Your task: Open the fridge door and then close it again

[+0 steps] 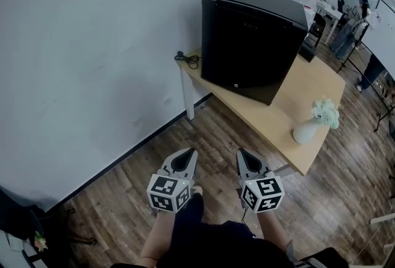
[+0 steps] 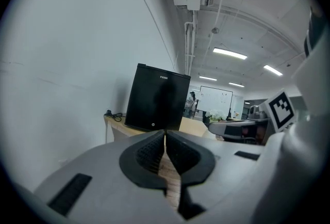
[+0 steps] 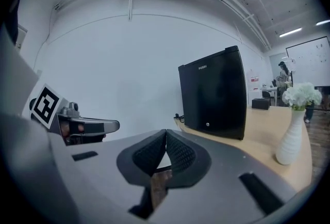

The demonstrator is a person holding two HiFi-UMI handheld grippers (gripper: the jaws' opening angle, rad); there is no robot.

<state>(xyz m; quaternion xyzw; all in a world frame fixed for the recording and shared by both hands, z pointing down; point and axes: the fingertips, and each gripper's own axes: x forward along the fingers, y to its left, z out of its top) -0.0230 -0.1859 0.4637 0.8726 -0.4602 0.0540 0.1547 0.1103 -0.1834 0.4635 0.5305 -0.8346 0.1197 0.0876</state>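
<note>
A small black fridge stands on a light wooden table against the white wall, its door closed. It also shows ahead in the left gripper view as the fridge and in the right gripper view as the fridge. My left gripper and right gripper hang side by side over the wooden floor, well short of the table. Both point toward the fridge. Each has its jaws together with nothing between them: the left gripper, the right gripper.
A white vase of pale flowers stands near the table's front corner. A black cable lies on the table left of the fridge. People stand by desks at the far right. Dark bags sit on the floor at lower left.
</note>
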